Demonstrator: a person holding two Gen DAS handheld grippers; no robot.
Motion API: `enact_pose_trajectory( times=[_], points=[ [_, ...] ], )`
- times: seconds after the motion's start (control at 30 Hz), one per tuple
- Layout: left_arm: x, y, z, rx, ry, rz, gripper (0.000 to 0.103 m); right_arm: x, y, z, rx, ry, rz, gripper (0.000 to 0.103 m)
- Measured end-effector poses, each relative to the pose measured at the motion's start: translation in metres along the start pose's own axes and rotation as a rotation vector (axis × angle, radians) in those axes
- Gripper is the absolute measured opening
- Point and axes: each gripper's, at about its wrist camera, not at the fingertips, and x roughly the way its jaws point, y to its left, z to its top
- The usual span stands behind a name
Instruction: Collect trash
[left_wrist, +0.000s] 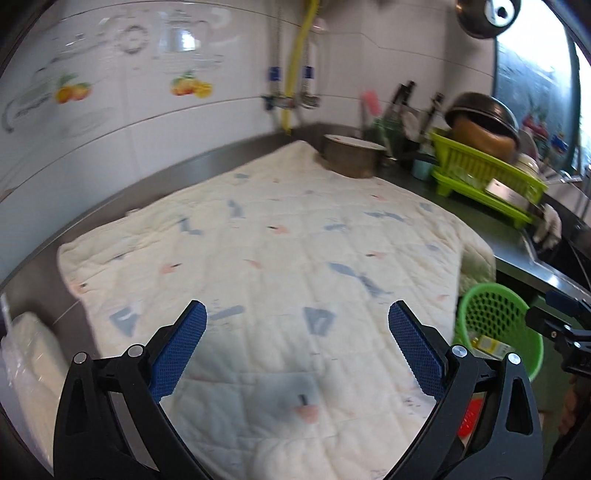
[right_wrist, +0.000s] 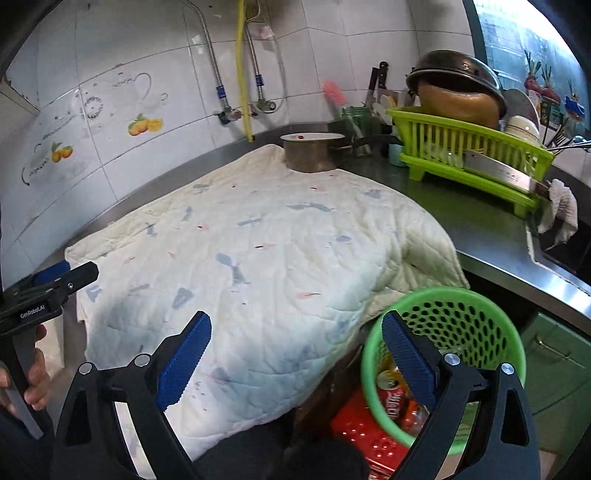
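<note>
Both grippers hang over the near edge of a quilted cream cloth (right_wrist: 236, 251) spread on a steel counter (right_wrist: 491, 236). The left gripper (left_wrist: 297, 319) has its blue-padded jaws spread wide with nothing between them, only cloth below. The right gripper (right_wrist: 295, 330) is also spread wide and empty, its right finger overlapping the rim of a green perforated basket (right_wrist: 476, 325) that sits off the near right corner of the cloth, lower than the counter top. The trash is in that basket: a red soda can (right_wrist: 391, 393) lies inside, with other wrappers beside it too cluttered to name. In the left wrist view the same basket (left_wrist: 495, 306) shows at the right edge, with a yellow packet (left_wrist: 489, 345) in it. A red crate (right_wrist: 360, 430) sits under the basket. At the far end of the cloth stands a metal pot (right_wrist: 312, 153); to its right a lime dish rack (right_wrist: 469, 147) holds upturned bowls and a cleaver. A white rag (right_wrist: 561, 210) hangs by the sink at far right. A wrapped white pack (left_wrist: 29, 354) lies at near left.
</note>
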Motion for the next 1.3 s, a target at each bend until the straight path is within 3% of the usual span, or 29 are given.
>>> enact_pose_trajectory(
  times=[0.3,1.3],
  points=[
    [-0.018,0.02,-0.017,-0.023,-0.036,0.013,0.098,0.004,0.018,-0.005,-0.017,0.008,0.002,0.091],
    [-0.029,0.014,-0.031,0.016,-0.048,-0.002,0.098,-0.009,0.035,-0.012,-0.053,-0.005,-0.007,0.092]
  ],
)
